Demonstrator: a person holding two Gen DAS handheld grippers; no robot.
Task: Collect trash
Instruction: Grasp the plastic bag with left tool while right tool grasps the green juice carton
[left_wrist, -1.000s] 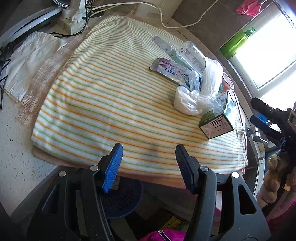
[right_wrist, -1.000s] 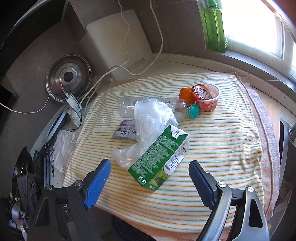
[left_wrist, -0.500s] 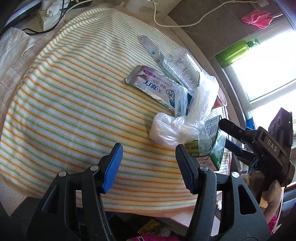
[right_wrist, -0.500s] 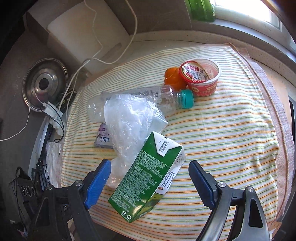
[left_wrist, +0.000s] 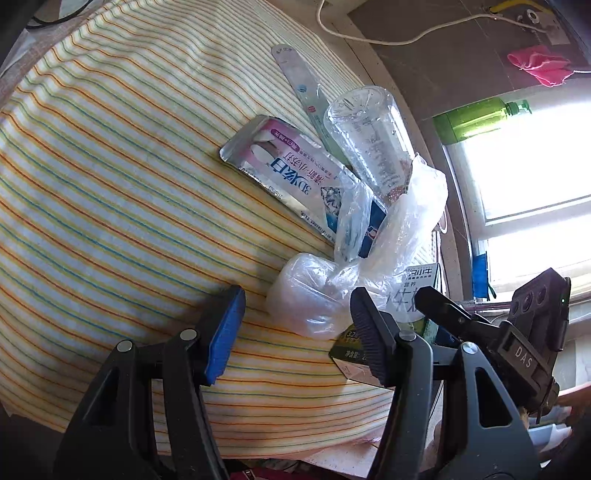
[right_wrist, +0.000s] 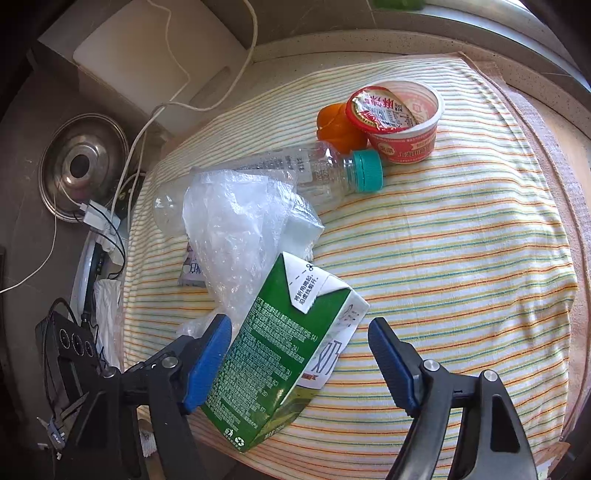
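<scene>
Trash lies on a striped cloth (left_wrist: 110, 166). A green milk carton (right_wrist: 284, 350) lies between the open fingers of my right gripper (right_wrist: 299, 363); its left finger is close to or touching the carton. A crumpled clear plastic bag (left_wrist: 332, 288) (right_wrist: 236, 229) lies just ahead of my open left gripper (left_wrist: 295, 328), the knotted lump between its fingertips. A clear bottle with a teal cap (right_wrist: 314, 173) (left_wrist: 369, 140), a silver-pink toothpaste packet (left_wrist: 288, 173), a red cup (right_wrist: 402, 118) and an orange piece (right_wrist: 338, 125) lie farther back.
A green bottle (left_wrist: 476, 118) stands on the window sill. A white board (right_wrist: 155, 62), a steel lid (right_wrist: 85, 162), cables and a power strip (right_wrist: 99, 221) sit left of the cloth. The right gripper's body (left_wrist: 517, 350) shows in the left wrist view.
Both grippers have moved in toward the trash. The right gripper's fingers now straddle the carton; the left gripper's tips have reached the plastic bag.
</scene>
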